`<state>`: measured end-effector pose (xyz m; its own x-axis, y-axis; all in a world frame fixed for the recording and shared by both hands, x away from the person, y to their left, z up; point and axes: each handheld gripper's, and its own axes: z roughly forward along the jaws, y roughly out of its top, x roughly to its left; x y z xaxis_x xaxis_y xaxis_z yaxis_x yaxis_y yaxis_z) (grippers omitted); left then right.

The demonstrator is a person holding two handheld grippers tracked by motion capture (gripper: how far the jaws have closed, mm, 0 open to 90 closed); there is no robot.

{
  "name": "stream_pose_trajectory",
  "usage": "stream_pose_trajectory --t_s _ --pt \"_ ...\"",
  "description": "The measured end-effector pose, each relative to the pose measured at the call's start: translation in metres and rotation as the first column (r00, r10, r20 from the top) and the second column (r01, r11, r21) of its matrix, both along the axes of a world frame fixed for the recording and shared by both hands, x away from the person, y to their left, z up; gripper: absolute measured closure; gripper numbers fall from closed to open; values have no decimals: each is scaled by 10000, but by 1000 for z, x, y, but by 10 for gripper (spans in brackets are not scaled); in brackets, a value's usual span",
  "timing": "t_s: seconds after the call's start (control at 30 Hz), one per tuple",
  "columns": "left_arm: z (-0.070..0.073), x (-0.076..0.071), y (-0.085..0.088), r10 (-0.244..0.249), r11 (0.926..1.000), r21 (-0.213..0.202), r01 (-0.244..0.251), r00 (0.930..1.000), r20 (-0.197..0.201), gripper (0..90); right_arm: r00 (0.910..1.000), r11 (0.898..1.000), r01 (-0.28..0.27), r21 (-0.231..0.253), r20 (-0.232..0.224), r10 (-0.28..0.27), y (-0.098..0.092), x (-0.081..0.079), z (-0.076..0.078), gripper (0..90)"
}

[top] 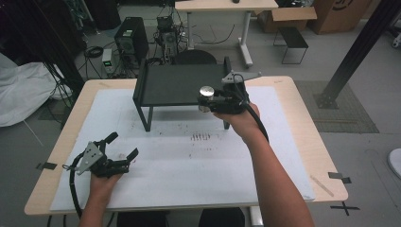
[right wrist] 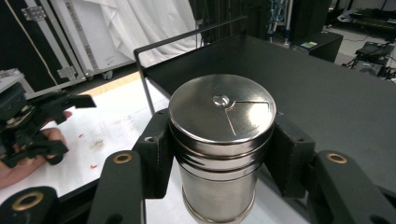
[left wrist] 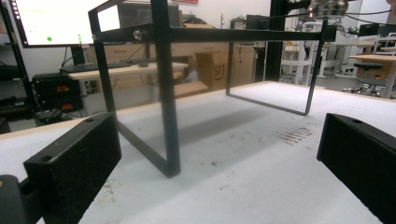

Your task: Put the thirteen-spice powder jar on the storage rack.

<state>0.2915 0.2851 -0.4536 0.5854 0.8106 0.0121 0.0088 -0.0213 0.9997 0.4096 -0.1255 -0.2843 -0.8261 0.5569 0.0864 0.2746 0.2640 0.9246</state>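
I have the steel shaker [right wrist: 222, 140] clamped upright in my right gripper [top: 206, 100], at the front right corner of the black shelf [top: 179, 84]. Its smooth wall could slip, or its base clip the shelf lip. My left gripper [top: 122, 146] waits wide open near the bench's [top: 283, 85] front left corner; cluttered lab beyond.
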Motion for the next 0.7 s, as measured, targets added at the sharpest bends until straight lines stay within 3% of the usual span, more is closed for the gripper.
stream_pose_trajectory --t_s 0.43,0.7 --pt "0 0 0 -2 10000 -61 2 10000 -3 2 9993 9992 367 123 63 -368 10 20 8 487" --pt "0 0 0 -11 10000 -58 11 10000 -2 2 9958 9958 909 71 134 -910 15 34 10 486"
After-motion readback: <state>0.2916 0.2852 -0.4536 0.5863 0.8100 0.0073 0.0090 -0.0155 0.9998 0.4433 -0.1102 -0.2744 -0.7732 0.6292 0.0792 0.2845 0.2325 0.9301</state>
